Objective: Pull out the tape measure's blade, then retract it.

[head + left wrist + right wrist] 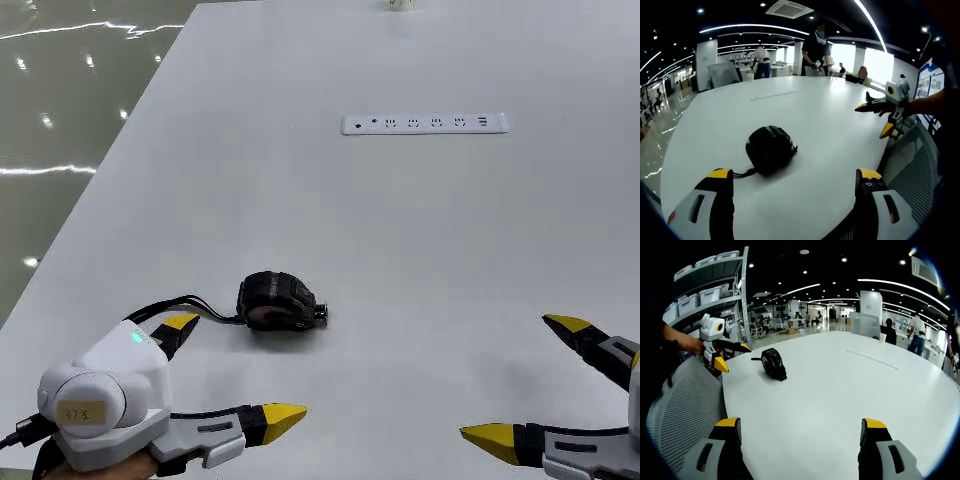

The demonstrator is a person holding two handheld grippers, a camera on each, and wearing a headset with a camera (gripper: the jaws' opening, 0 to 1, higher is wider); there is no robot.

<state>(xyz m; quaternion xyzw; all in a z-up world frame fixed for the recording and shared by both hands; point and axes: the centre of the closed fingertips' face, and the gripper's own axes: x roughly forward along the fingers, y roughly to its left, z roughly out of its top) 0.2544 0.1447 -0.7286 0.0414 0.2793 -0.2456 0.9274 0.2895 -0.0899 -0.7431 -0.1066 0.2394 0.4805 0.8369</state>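
Tape measure (277,301) between open grippers

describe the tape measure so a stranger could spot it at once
On the white table, look nearer than the white power strip. The tape measure lies just ahead of the left gripper: a small rounded black case trailing a black strap.

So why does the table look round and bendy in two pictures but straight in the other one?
Left gripper view and right gripper view: a fisheye lens bends the white table and the ceiling light strips; head view: the table's edges run straight, and lights glare on the shiny floor.
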